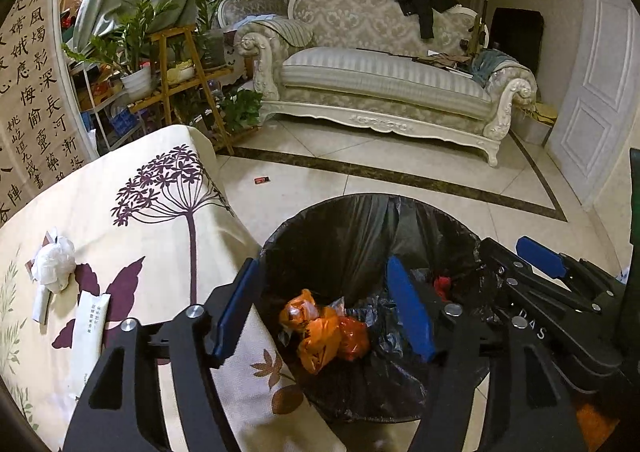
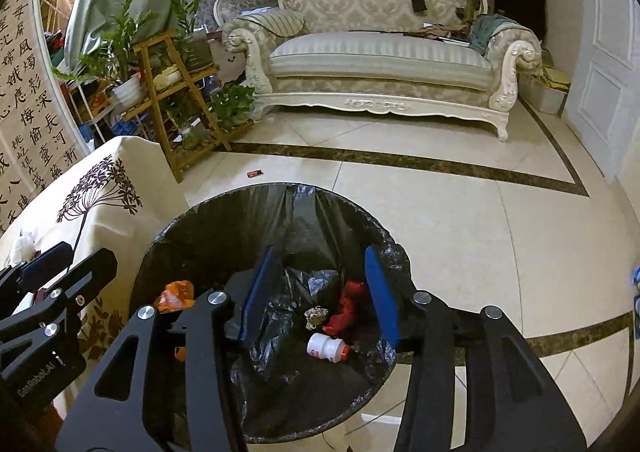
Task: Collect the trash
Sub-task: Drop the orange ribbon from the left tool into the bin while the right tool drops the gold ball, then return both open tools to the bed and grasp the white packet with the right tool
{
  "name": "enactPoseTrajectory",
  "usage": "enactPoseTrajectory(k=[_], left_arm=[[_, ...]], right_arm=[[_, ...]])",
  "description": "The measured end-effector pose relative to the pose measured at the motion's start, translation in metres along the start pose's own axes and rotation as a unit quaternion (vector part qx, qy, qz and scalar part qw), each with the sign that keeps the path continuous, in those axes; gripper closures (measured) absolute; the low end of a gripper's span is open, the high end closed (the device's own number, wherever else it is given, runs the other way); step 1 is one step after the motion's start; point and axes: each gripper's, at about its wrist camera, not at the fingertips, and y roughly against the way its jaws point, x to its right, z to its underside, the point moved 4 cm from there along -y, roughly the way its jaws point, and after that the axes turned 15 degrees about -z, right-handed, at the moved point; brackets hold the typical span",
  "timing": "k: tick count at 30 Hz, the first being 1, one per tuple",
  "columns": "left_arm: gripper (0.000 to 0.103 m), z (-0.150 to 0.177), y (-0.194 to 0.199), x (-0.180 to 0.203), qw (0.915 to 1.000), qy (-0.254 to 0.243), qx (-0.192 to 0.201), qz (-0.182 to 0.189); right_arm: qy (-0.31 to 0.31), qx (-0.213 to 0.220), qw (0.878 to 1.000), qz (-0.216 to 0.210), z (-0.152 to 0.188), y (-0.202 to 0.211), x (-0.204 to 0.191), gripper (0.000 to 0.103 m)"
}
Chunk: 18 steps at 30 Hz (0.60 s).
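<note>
Drop step: left gripper [image 1: 324, 308] and right gripper [image 2: 320, 292] hang wide and empty over the bin [image 2: 192, 211]. Orange wrapper [image 1: 320, 328] and bottle [image 2: 326, 347] lie inside. Next, probably the tissue wad [image 1: 54, 262] near the table's [image 1: 168, 252] left edge.

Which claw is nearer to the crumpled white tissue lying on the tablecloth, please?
Left. The left claw hangs open at the table's edge beside the bin, the crumpled white tissue off to its left. The right claw is over the bin's far side.

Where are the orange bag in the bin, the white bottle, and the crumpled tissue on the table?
orange bag [image 1: 320, 336]: left wrist view, middle of the crumpled plastic.
white bottle [image 2: 326, 347]: right wrist view, on its white body.
crumpled tissue [image 1: 54, 263]: left wrist view, centre of the white wad.
</note>
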Motion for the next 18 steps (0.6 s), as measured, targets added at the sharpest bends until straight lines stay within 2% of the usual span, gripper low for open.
enactPoseTrajectory(k=[5,9,18], left_arm=[[0.028,-0.002,0.008,-0.012,0.9999,0.013,0.005,-0.001],[0.026,0.001,0.015,-0.028,0.9996,0.026,0.005,-0.011],[0.025,0.015,0.030,-0.079,0.9975,0.057,0.003,-0.043]], right_arm=[[-0.002,0.004,1.000,0.005,0.000,0.005,-0.001,0.049],[-0.006,0.004,1.000,0.001,0.002,0.010,-0.006,0.045],[0.006,-0.004,0.999,-0.032,0.009,0.013,-0.046,0.039]])
